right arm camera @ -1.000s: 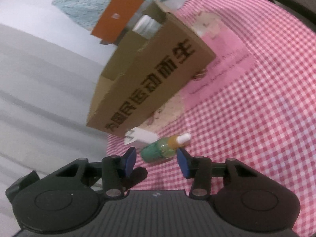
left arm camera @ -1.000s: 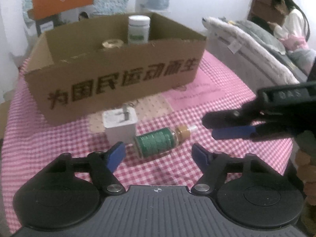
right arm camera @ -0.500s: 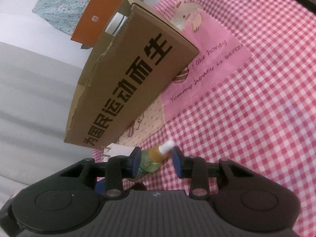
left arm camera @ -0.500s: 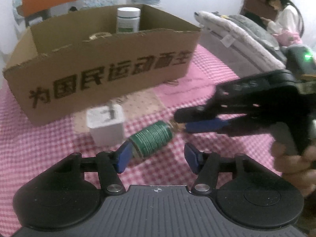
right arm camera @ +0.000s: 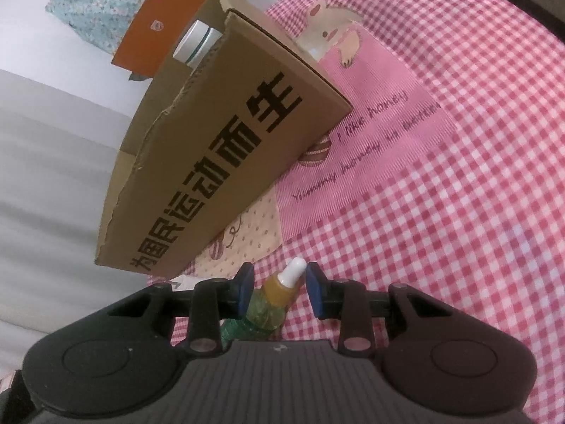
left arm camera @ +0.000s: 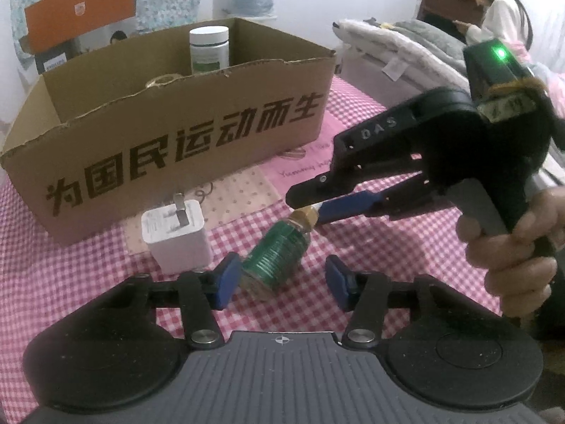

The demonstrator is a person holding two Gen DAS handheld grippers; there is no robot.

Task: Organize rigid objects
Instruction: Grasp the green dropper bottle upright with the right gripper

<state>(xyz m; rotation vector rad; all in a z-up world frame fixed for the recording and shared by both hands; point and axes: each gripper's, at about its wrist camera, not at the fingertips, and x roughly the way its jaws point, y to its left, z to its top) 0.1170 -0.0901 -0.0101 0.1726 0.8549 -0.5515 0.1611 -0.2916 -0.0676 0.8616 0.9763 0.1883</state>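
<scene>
Lately closing from both ends on green bottle [left arm camera: 279, 254], lying on checked cloth [left arm camera: 70, 282] beside white charger [left arm camera: 174, 235], before cardboard box [left arm camera: 176, 134]. Left hand-held gripper [left arm camera: 282, 281] spread about base, right hand-held gripper [right arm camera: 279, 288] spread about slim cap, neither pinching yet. Likely to roll the round body aside or slip off the cap under uneven squeeze.

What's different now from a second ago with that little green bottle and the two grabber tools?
The right gripper came in from the side and its fingers, just closing, now straddle the green bottle's neck. The bottle has swung from lying sideways to tilted, cap end up. The left gripper narrowed around its base; only one finger touches. The white charger and cardboard box stayed put.
</scene>
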